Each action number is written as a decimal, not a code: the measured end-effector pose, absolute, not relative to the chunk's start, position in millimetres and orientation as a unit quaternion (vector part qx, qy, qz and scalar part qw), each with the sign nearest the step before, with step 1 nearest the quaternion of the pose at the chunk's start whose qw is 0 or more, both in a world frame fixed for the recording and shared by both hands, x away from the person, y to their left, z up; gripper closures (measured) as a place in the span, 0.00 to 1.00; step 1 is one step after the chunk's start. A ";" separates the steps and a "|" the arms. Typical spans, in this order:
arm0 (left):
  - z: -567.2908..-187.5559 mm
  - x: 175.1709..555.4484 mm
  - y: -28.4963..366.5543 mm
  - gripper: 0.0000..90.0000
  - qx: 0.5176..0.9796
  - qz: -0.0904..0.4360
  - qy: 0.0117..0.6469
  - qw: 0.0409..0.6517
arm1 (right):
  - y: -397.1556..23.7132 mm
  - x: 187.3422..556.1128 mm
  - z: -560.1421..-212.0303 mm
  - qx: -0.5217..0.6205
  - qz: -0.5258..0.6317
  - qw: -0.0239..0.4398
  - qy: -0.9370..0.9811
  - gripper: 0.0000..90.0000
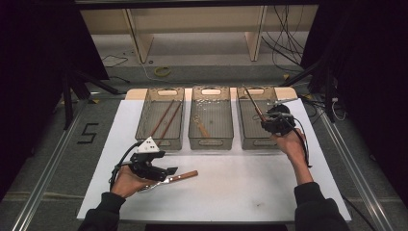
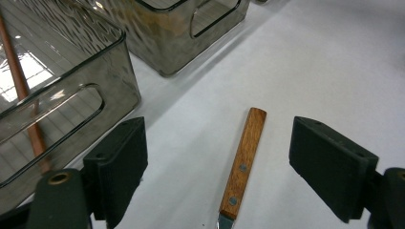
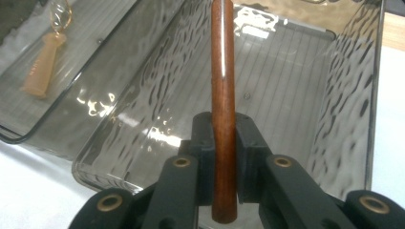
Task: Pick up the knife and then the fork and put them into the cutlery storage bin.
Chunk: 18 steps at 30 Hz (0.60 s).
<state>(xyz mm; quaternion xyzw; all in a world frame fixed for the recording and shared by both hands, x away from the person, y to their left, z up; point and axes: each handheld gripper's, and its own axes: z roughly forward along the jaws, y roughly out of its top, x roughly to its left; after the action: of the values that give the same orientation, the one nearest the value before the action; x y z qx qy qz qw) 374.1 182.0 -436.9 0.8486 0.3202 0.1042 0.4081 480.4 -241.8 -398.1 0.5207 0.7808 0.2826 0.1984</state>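
My right gripper [image 1: 269, 120] [image 3: 223, 138] is shut on a dark brown stick [image 1: 252, 103] [image 3: 222, 57]. It holds the stick tilted over the right-hand clear grey bin [image 1: 255, 143] [image 3: 344, 105], with the free end pointing up and away. My left gripper [image 1: 163, 171] [image 2: 219, 136] is open, low over the white sheet. Between its jaws lies a wooden-handled utensil [image 1: 185, 176] [image 2: 244, 157] with two rivets and a metal blade; neither pad touches it.
Three clear grey bins stand in a row at the back. The left bin [image 1: 160, 142] [image 2: 110, 71] holds two brown sticks [image 1: 166, 118]. The middle bin [image 1: 210, 142] [image 2: 191, 33] holds a pale wooden-handled piece [image 1: 202, 127] [image 3: 40, 67]. A white sheet [image 1: 240, 187] covers the table.
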 end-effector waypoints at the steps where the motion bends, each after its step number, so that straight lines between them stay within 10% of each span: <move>1: -437.3 374.2 182.2 0.22 0.848 0.104 0.321 0.408 | -241.2 481.3 -399.1 0.522 0.280 0.197 0.781 0.90; 9: -437.3 375.5 183.9 0.22 0.850 0.104 0.321 0.404 | -238.3 487.0 -406.2 0.539 0.271 0.184 0.776 0.89; 18: -436.6 375.8 185.6 0.23 0.848 0.102 0.324 0.406 | -237.3 485.2 -404.0 0.531 0.304 0.161 0.774 0.63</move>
<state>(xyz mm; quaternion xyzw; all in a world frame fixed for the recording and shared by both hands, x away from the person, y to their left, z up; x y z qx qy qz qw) 375.8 185.6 -436.6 0.8484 0.3241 0.1025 0.4057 485.2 -237.3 -404.0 0.5314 0.7741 0.3039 0.1614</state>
